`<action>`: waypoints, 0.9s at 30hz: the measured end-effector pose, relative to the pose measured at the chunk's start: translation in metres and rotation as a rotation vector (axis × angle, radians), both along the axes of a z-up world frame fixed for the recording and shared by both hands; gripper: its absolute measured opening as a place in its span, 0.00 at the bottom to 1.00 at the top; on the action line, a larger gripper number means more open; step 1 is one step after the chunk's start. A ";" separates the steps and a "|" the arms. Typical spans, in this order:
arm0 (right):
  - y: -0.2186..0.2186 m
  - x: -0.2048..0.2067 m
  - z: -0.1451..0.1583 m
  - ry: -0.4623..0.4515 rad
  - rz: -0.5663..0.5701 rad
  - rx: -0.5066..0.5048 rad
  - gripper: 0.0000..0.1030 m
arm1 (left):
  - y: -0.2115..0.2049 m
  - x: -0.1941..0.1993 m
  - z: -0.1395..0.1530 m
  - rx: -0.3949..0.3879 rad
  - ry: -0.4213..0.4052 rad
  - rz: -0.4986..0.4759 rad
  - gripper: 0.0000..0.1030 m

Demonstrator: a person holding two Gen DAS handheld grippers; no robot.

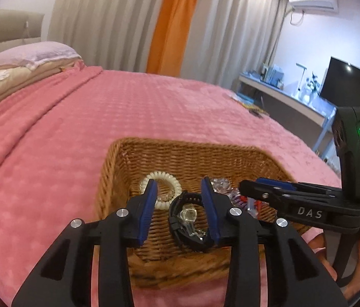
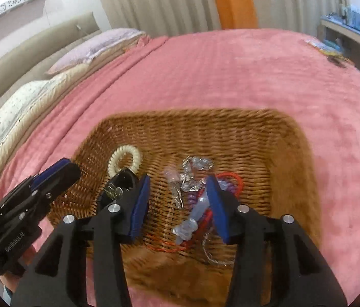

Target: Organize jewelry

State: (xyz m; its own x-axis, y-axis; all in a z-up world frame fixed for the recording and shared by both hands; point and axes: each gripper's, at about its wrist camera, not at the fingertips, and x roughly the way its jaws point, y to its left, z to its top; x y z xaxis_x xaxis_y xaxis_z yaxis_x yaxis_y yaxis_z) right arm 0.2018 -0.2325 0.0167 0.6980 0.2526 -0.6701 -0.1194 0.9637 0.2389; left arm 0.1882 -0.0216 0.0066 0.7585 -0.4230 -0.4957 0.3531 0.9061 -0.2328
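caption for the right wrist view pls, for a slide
Open right tool poised over a wicker basket of tangled jewelry on a pink bedspread.

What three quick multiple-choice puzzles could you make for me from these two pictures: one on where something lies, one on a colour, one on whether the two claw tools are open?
1. Where does the cream spiral hair tie lie?
A. on the pillow
B. inside the wicker basket
C. on the desk

2. What colour is the blanket under the basket?
A. pink
B. green
C. white

3. How does the left gripper stand?
A. shut on the black watch
B. open, holding nothing
C. shut on the hair tie

Answers: 1 B, the tie rests against the basket's inner left wall. 2 A, pink cloth surrounds the basket. 3 B, its blue pads stand apart with the watch lying below between them; the right gripper is open too.
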 end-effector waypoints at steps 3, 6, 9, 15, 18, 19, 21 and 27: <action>-0.002 -0.023 0.016 -0.033 -0.007 0.006 0.42 | 0.010 -0.020 0.014 -0.025 -0.025 0.017 0.42; -0.003 -0.056 0.035 -0.086 -0.023 -0.015 0.42 | 0.016 -0.050 0.028 -0.026 -0.058 0.012 0.44; -0.004 -0.098 0.056 -0.156 -0.043 -0.024 0.49 | 0.019 -0.085 0.041 0.008 -0.106 0.003 0.56; -0.001 -0.179 0.076 -0.317 -0.096 -0.066 0.57 | 0.014 -0.158 0.055 0.098 -0.219 0.017 0.76; 0.005 -0.217 0.074 -0.413 -0.142 -0.116 0.64 | 0.010 -0.186 0.053 0.143 -0.277 0.063 0.83; 0.005 -0.227 0.071 -0.440 -0.159 -0.133 0.65 | 0.010 -0.195 0.051 0.154 -0.297 0.084 0.84; 0.007 -0.248 0.063 -0.495 -0.202 -0.172 0.69 | 0.010 -0.210 0.046 0.163 -0.335 0.125 0.87; 0.004 -0.258 0.032 -0.497 -0.259 -0.224 0.69 | 0.014 -0.224 0.028 0.153 -0.404 0.205 0.93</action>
State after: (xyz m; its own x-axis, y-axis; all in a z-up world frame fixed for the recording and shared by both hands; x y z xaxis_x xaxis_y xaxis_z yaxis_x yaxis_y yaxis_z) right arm -0.0564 -0.2285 0.0488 0.9612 -0.0768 -0.2648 0.0803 0.9968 0.0023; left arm -0.0361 -0.0078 0.0347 0.9635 -0.1896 -0.1889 0.1981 0.9798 0.0273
